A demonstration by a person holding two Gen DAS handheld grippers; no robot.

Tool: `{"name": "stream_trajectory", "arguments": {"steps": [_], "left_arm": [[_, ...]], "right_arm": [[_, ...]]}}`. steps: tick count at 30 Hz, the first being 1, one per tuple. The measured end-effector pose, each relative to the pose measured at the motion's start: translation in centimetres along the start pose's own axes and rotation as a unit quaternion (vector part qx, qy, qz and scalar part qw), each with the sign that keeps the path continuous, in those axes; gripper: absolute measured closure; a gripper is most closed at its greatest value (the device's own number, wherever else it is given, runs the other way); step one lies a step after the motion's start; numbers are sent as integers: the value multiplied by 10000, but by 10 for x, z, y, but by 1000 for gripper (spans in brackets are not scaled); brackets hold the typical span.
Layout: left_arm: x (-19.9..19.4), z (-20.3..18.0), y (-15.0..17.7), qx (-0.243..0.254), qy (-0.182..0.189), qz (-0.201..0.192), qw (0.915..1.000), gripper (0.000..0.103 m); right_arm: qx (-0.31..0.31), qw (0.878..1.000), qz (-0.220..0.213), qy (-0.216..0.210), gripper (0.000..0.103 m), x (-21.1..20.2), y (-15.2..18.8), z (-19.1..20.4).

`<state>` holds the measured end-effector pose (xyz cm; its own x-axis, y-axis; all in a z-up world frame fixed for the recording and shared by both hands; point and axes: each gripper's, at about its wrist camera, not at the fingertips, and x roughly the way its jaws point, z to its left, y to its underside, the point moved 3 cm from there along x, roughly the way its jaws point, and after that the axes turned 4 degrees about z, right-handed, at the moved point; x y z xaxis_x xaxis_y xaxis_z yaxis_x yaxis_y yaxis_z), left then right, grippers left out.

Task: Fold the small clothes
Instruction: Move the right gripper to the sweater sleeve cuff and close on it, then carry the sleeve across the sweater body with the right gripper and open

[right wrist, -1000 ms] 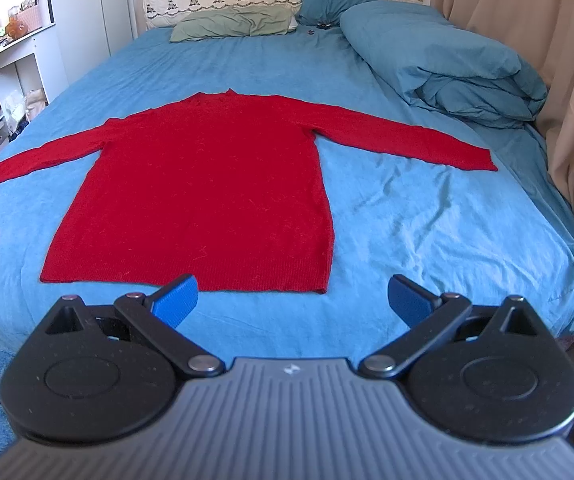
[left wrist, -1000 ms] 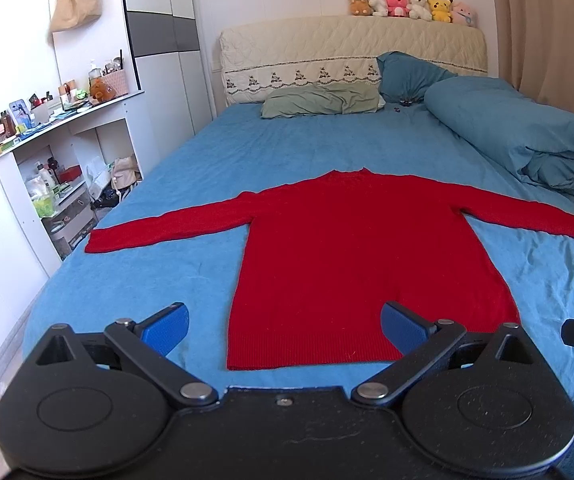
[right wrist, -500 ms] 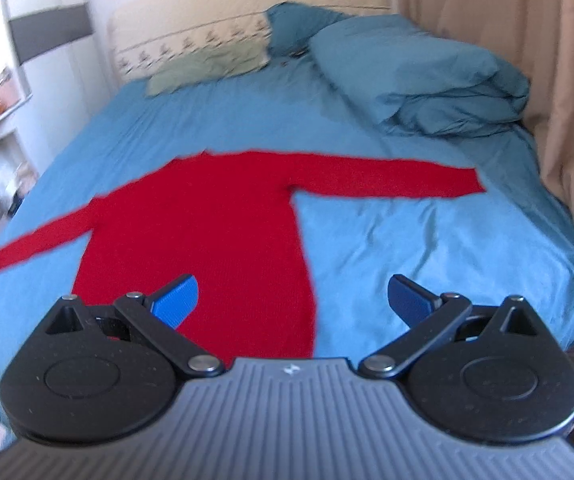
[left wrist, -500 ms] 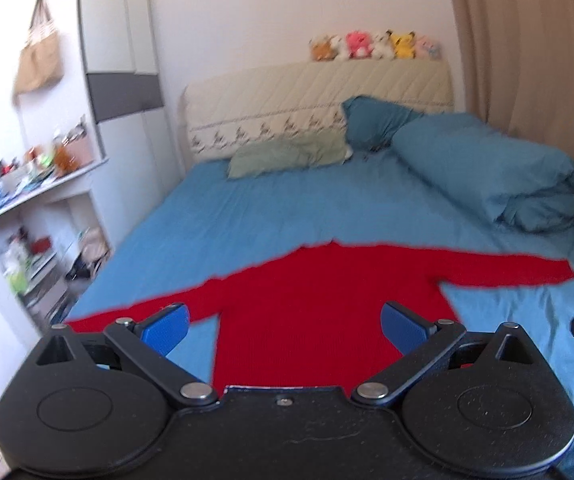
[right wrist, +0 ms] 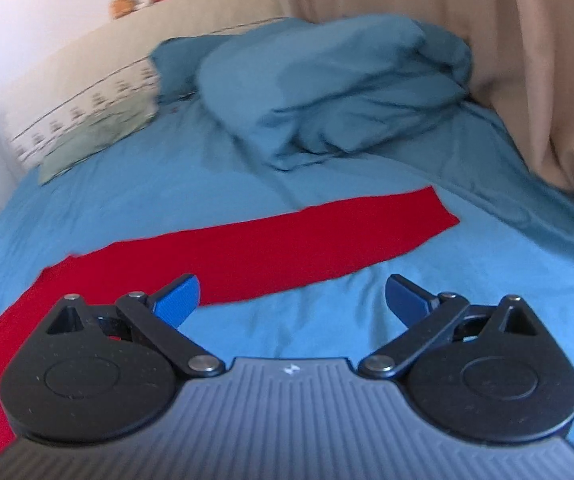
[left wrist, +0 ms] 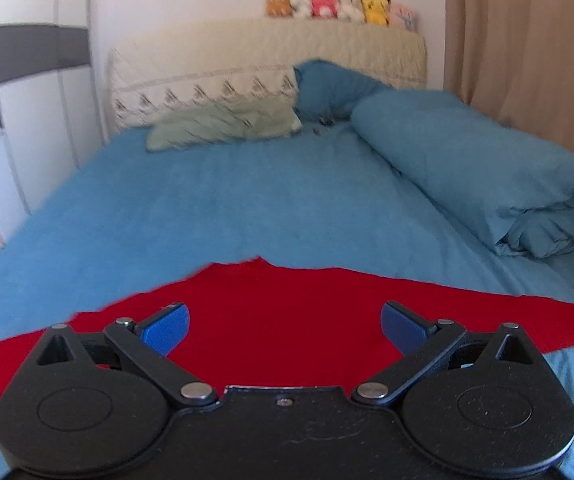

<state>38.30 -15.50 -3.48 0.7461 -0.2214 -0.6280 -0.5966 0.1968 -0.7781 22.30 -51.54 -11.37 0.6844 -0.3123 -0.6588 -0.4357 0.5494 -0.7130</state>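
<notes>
A red long-sleeved sweater [left wrist: 283, 312] lies flat on the blue bed sheet [left wrist: 215, 208], sleeves spread out. My left gripper [left wrist: 285, 326] is open and empty above the sweater's upper body, near the collar. In the right wrist view the sweater's right sleeve [right wrist: 287, 240] stretches toward the right. My right gripper [right wrist: 291, 300] is open and empty, just in front of that sleeve, over the sheet. The sweater's lower body is hidden behind both grippers.
A rolled blue duvet [left wrist: 479, 176] lies along the bed's right side; it also shows in the right wrist view [right wrist: 339, 92]. A green pillow [left wrist: 227, 126] and a blue pillow [left wrist: 331, 88] lie by the headboard. Beige curtains [right wrist: 487, 40] hang at right. A wardrobe [left wrist: 39, 100] stands left.
Both grippers have moved forward over the bed, from the sweater's hem toward its shoulders and right sleeve. Both stay open. The sweater has not moved.
</notes>
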Motion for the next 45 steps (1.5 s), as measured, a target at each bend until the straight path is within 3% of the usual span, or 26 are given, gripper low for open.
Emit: {"name": "stream_trajectory", "arguments": {"steps": [5, 9, 13, 15, 17, 19, 21, 25, 31, 36, 40, 42, 45], "left_arm": [[100, -22, 6, 121, 113, 423, 9990, 0], [165, -40, 14, 40, 272, 774, 9966, 0], [222, -58, 25, 88, 252, 1170, 9928, 1], [240, -63, 30, 73, 268, 1340, 9906, 2], [255, -65, 34, 60, 222, 1440, 9893, 1], [259, -67, 33, 134, 164, 1342, 9907, 0], [264, -70, 31, 152, 136, 1359, 9905, 0], [273, -71, 27, 257, 170, 1494, 9883, 0], [271, -50, 12, -62, 366, 1551, 9872, 0], [227, 13, -8, -165, 30, 1028, 9946, 0], [191, 84, -8, -207, -784, 704, 9942, 0], [174, 117, 0, -312, -1085, 541, 9921, 0], [158, 156, 21, -344, -1425, 455, 9881, 0]], "right_arm": [[475, 9984, -17, 306, 0, 84, 6, -39], [781, 9959, 66, 450, 15, 133, 10, -62], [933, 9942, -201, 502, 26, 158, 8, -72], [986, 9932, -295, 539, 32, 165, 5, -72], [1056, 9920, -367, 582, 45, 170, 3, -72], [1155, 9906, -386, 618, 70, 174, -1, -73], [1230, 9896, -421, 622, 81, 176, -5, -73], [1206, 9904, -480, 467, 83, 171, -20, -58], [704, 9941, -755, -333, 83, 147, -66, 21], [-89, 9850, -844, -1500, 83, 127, -85, 149], [-1006, 9591, -594, -2578, 83, 124, -46, 262], [-1567, 9456, -278, -2837, 83, 133, -5, 309], [-2134, 9306, 312, -2956, 83, 154, 57, 349]]}}
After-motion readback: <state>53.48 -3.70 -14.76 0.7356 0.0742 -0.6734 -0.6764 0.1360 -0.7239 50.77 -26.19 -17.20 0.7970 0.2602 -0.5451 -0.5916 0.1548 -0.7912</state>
